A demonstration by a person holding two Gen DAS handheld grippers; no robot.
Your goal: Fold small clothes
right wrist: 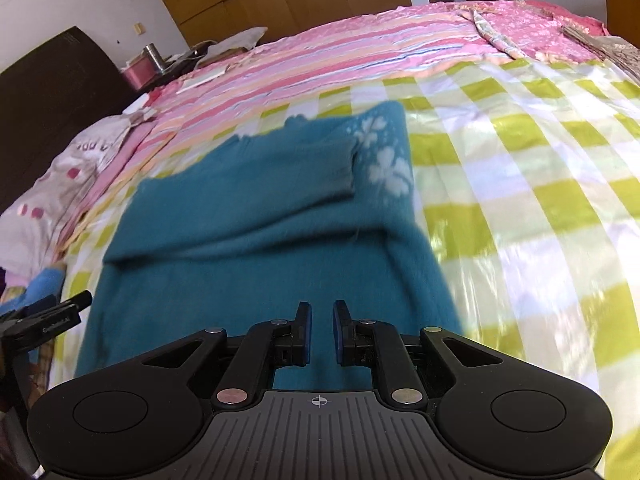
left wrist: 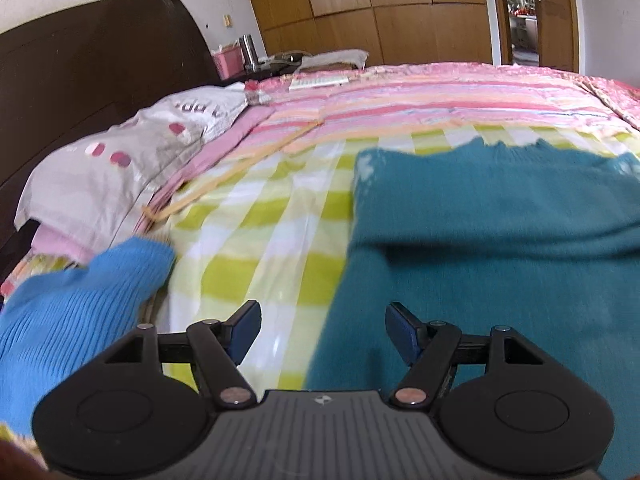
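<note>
A teal knit sweater (left wrist: 500, 248) lies flat on the green-checked sheet (left wrist: 260, 240), with a sleeve folded across its body and white flower prints (right wrist: 390, 168) near its far right corner. My left gripper (left wrist: 322, 334) is wide open and empty, hovering over the sweater's left edge. My right gripper (right wrist: 322, 332) hovers over the sweater's near middle (right wrist: 260, 248); its jaws stand a narrow gap apart and hold nothing. A bright blue ribbed garment (left wrist: 68, 320) lies at the left.
A grey pillow (left wrist: 120, 172) lies at the left by the dark headboard (left wrist: 80, 60). A pink striped quilt (left wrist: 420, 96) covers the far bed. A nightstand with a metal flask (left wrist: 250, 52) stands behind. The left gripper shows in the right wrist view (right wrist: 40, 320).
</note>
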